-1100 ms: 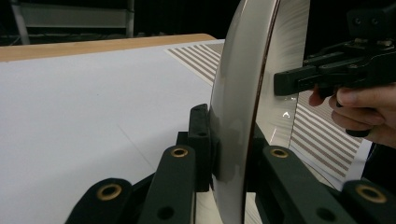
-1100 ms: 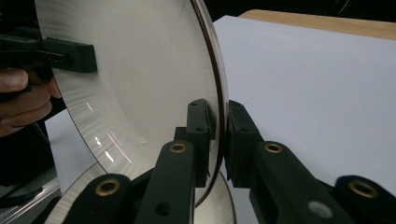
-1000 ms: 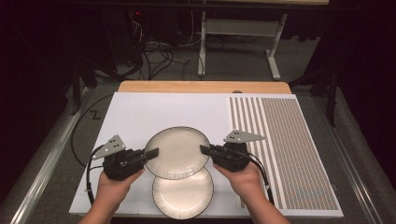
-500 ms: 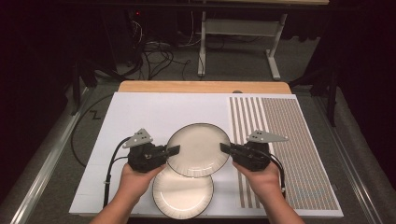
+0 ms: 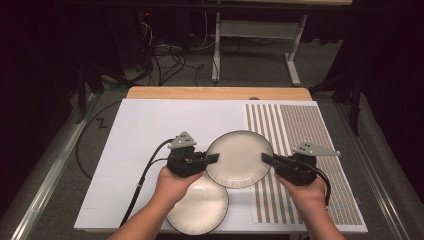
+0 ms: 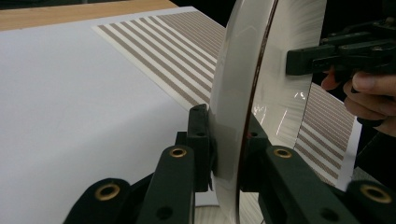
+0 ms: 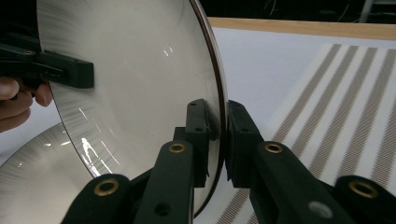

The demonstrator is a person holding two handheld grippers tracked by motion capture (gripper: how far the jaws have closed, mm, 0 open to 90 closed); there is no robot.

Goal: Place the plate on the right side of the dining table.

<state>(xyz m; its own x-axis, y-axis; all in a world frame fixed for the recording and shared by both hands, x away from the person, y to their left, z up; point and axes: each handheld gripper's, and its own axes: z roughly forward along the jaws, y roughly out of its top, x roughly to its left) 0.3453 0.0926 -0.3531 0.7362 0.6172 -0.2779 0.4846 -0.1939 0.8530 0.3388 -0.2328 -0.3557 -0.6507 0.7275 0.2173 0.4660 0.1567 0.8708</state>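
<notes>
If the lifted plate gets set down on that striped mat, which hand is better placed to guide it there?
Probably the right. The right claw grips the lifted plate at its mat-side rim, already above the striped mat. The left claw holds the opposite rim, over the white board.

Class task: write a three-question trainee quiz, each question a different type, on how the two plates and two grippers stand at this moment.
1. True or false: both grippers clamp the upper plate.
2. Which rim does the left gripper hold? A) the plate's left B) its right
3. Fill in: the lower plate rests on the ____ sheet.

Key: 1 true, as the right gripper clamps the opposite rim; 2 A; 3 white.
</notes>
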